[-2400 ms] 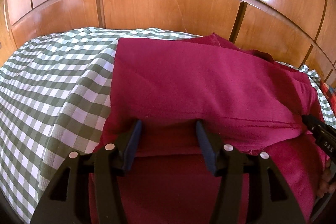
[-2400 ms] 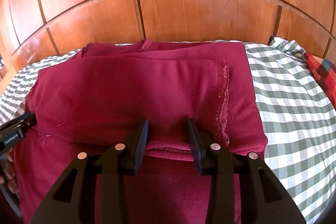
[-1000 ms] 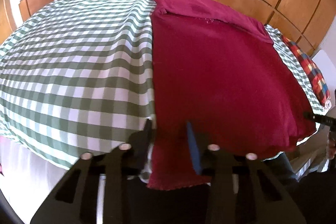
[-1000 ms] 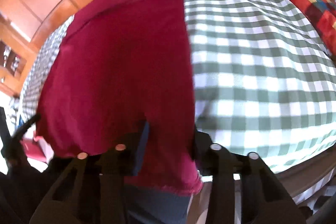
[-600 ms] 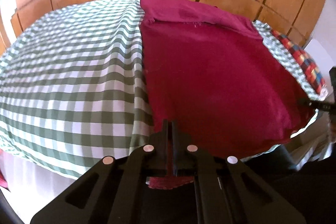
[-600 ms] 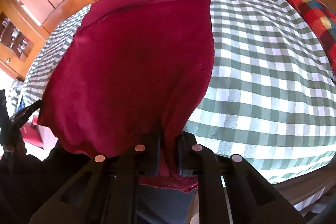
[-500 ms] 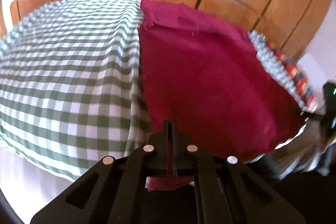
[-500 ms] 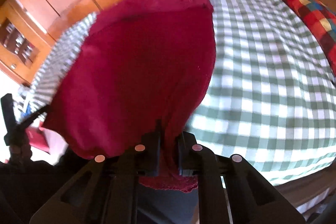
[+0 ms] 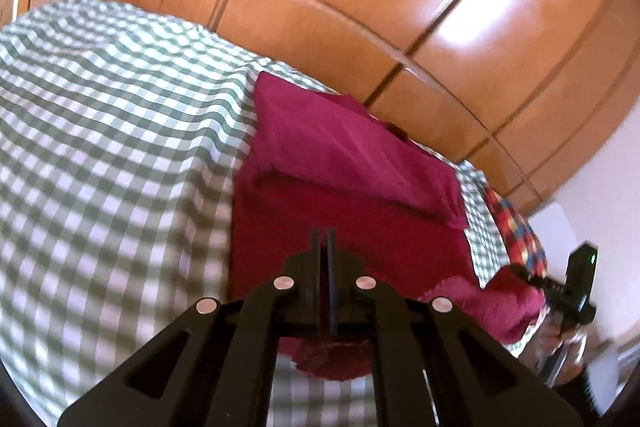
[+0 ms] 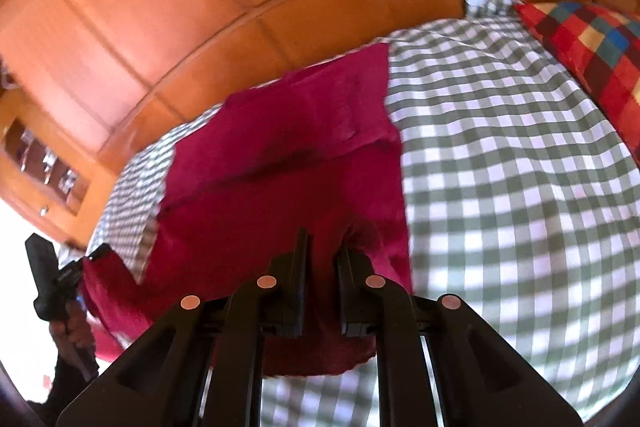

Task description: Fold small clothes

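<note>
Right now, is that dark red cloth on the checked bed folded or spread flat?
Partly folded. The dark red cloth has its far end doubled over, and the left gripper and right gripper lift its near edge.

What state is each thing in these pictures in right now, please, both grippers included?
Left gripper: shut on the near edge of the garment.
Right gripper: shut on the garment, bunched cloth between its fingers.
Garment: dark red, far part folded over on the bed, near edge lifted.
Bedsheet: green check, spread over the bed.
Pillow: bright checks, lying at the bed's right side.
</note>
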### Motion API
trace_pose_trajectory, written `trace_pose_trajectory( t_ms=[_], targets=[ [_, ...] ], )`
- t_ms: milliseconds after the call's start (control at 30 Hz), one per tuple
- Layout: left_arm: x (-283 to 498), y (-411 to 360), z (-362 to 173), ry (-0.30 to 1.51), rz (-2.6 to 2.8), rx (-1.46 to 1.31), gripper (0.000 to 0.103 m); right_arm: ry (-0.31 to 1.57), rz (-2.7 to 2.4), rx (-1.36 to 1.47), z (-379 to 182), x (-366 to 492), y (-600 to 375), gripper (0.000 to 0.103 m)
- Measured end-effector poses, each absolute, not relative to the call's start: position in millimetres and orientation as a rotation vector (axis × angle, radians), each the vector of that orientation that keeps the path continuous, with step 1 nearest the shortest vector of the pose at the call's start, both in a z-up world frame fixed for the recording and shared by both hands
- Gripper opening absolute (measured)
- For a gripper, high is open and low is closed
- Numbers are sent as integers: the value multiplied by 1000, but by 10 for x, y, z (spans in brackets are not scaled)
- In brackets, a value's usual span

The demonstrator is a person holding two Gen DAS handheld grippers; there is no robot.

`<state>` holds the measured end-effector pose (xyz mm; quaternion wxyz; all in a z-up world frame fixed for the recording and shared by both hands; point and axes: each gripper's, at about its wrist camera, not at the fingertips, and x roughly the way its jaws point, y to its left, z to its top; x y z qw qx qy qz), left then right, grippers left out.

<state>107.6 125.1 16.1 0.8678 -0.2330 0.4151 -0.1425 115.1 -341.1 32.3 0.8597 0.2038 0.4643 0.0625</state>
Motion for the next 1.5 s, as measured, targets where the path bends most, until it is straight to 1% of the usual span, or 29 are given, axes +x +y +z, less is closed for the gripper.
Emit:
trace_pose_trajectory(
  t_ms=[133, 167, 200, 233, 300, 333, 367, 500, 633, 667, 700, 733, 767, 800, 833, 867, 900, 933, 1033, 1167, 1400, 1500],
  targets=[
    [1548, 1343, -1, 911, -217, -566, 0, 989, 127, 433, 187, 1472, -3419, 11],
    [1598, 1380, -32, 913, -202, -585, 1, 988, 136, 449, 170, 1539, -3422, 13],
    [1667, 1418, -63, 915, -183, -604, 7, 988, 148, 469, 161, 1562, -3429, 29],
    [1707, 1461, -87, 916, -172, -627, 21, 987, 167, 506, 157, 1600, -3450, 59],
    [1699, 1558, -124, 902, -160, -681, 36, 940, 147, 524, 222, 1565, -3476, 80],
    [1661, 1604, -145, 899, -168, -704, 40, 922, 152, 518, 256, 1537, -3495, 80],
    [1625, 1633, -173, 903, -181, -713, 41, 918, 160, 520, 276, 1491, -3534, 80],
    [1332, 1597, -239, 908, -268, -633, 42, 928, 147, 491, 208, 1207, -3675, 80],
    [971, 1342, -429, 970, -337, -477, 45, 1003, 132, 405, -71, 958, -3685, 80],
    [930, 1283, -483, 985, -335, -449, 45, 1026, 123, 373, -160, 930, -3644, 78],
    [895, 1241, -531, 993, -328, -426, 44, 1037, 118, 362, -228, 937, -3622, 69],
    [884, 1193, -567, 992, -308, -404, 44, 1043, 112, 362, -275, 941, -3615, 57],
    [896, 1166, -575, 991, -300, -396, 43, 1048, 103, 367, -318, 977, -3601, 51],
    [911, 1147, -570, 991, -292, -390, 35, 1051, 98, 377, -359, 1023, -3584, 39],
    [936, 1122, -543, 989, -279, -375, 21, 1052, 90, 372, -377, 1061, -3554, 33],
    [951, 1105, -524, 987, -270, -357, 16, 1052, 87, 353, -376, 1088, -3514, 30],
    [969, 1077, -482, 983, -261, -330, 12, 1053, 88, 342, -361, 1095, -3487, 25],
    [979, 1075, -467, 982, -260, -322, 10, 1053, 91, 327, -337, 1073, -3457, 22],
    [927, 1094, -414, 982, -280, -296, 8, 1048, 105, 301, -242, 951, -3430, 19],
    [766, 1200, -362, 999, -318, -304, 7, 1062, 123, 292, -135, 653, -3381, 19],
    [118, 1217, -374, 1053, -384, -323, 7, 1144, 142, 241, -77, -60, -3374, 19],
    [-119, 1218, -382, 1064, -393, -326, 8, 1171, 165, 221, -54, -238, -3360, 19]
  ],
)
